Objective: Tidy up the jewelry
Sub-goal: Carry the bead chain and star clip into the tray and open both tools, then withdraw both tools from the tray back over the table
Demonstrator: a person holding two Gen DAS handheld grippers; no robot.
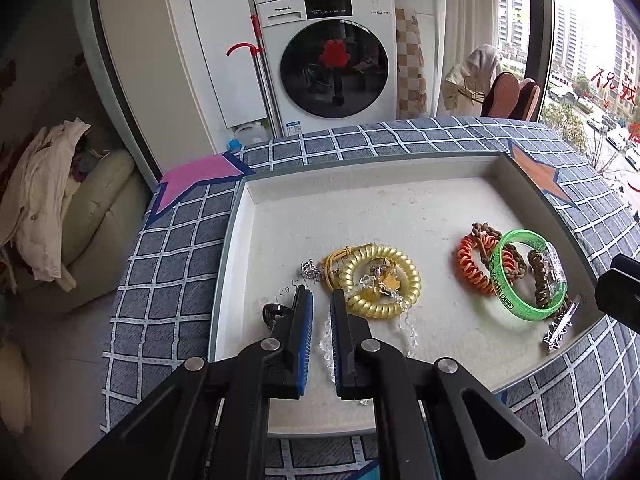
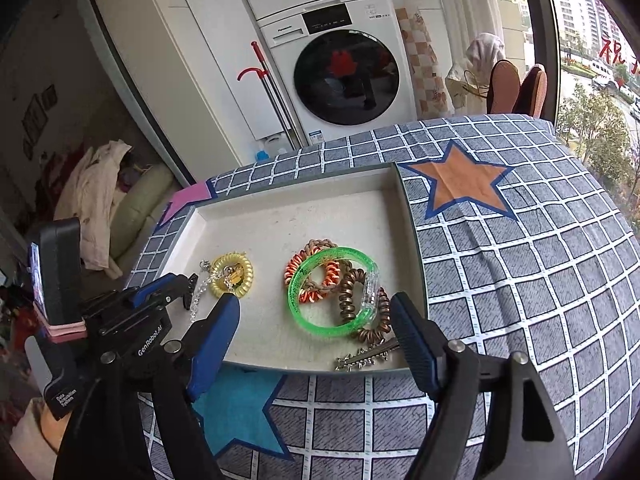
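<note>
Left gripper (image 1: 322, 304) nearly shut, pinching a clear bead chain (image 1: 408, 332). Right gripper (image 2: 316, 316) spread wide, empty, over tray (image 2: 280, 196).

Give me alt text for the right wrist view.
An open right gripper hangs over a white tray holding a green bangle among coil hair ties, with a yellow coil further left. The tray sits on a checked cloth, and the left gripper enters at left.
</note>
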